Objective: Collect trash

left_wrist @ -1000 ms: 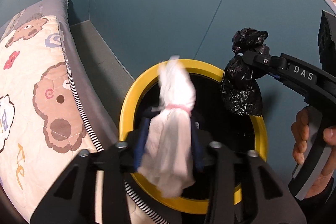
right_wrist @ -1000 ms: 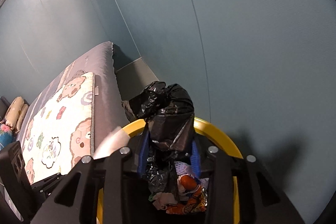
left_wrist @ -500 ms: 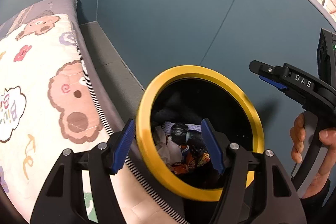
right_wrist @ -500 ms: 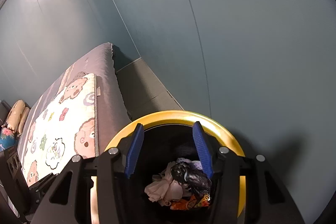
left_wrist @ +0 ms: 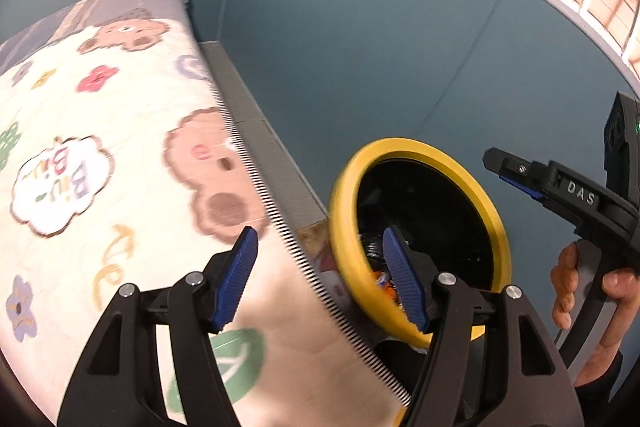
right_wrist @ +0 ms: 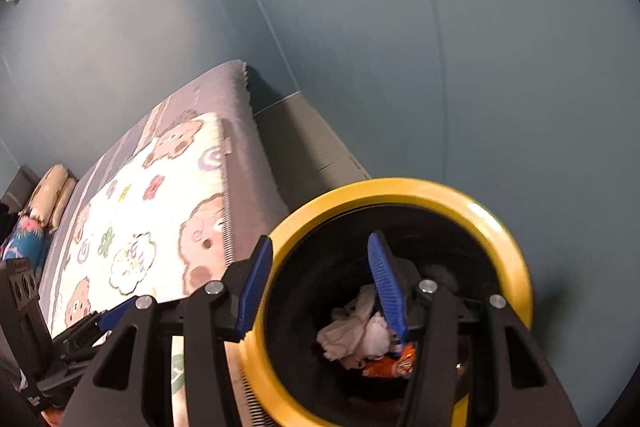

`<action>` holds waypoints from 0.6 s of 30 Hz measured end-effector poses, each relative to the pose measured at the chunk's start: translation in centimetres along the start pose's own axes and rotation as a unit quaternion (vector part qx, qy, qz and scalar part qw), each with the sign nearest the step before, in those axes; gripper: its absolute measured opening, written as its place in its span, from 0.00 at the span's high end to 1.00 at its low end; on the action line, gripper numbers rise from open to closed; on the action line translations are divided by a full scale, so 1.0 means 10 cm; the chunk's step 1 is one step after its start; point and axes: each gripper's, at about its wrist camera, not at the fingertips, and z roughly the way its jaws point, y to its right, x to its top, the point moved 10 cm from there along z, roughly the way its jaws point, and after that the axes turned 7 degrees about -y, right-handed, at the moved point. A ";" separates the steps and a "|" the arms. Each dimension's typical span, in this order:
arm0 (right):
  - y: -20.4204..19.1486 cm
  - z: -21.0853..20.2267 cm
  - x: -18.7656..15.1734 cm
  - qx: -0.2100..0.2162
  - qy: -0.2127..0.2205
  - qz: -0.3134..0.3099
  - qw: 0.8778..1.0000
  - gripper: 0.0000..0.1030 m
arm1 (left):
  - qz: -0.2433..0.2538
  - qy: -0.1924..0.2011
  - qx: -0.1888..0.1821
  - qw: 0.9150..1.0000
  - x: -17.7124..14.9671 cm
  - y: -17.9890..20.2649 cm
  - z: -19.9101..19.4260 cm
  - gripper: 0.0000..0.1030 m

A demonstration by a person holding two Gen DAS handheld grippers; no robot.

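Observation:
The trash bin, black inside with a yellow rim [left_wrist: 345,195] [right_wrist: 400,187], stands between the bed and the blue wall. Inside lie a crumpled white bag [right_wrist: 356,327] and an orange wrapper [right_wrist: 388,367]; the black bag is not clearly seen. My left gripper [left_wrist: 320,279] is open and empty, over the bed's edge beside the bin's left rim; it also shows at the lower left of the right wrist view [right_wrist: 100,319]. My right gripper [right_wrist: 320,283] is open and empty above the bin's left half. In the left wrist view it [left_wrist: 500,167] reaches in from the right, held by a hand [left_wrist: 580,291].
A bed with a cream bear-print blanket [left_wrist: 100,167] [right_wrist: 132,227] over a grey cover fills the left. A grey ledge [left_wrist: 256,131] runs between bed and wall. The blue wall [right_wrist: 440,67] stands close behind the bin. Pillows [right_wrist: 52,191] lie at the bed's far end.
Both grippers opened and dropped their bags, white from the left and black from the right, into the bin. Both then shifted left toward the bed, the left one further.

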 end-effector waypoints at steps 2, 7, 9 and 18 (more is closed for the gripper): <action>-0.18 0.02 -0.04 0.007 -0.005 -0.013 1.000 0.54 | -0.010 0.005 0.006 1.000 -0.02 -0.11 -0.10 0.40; -0.60 0.02 -0.14 0.024 -0.014 -0.043 0.999 0.54 | -0.035 0.024 0.031 0.999 -0.10 -0.52 -0.40 0.40; -0.77 0.03 -0.18 0.029 -0.016 -0.055 0.998 0.54 | -0.046 0.031 0.042 0.998 -0.14 -0.71 -0.51 0.39; -1.53 0.16 -0.50 0.053 -0.045 -0.106 0.992 0.54 | -0.096 0.049 0.077 0.991 -0.46 -1.50 -0.99 0.37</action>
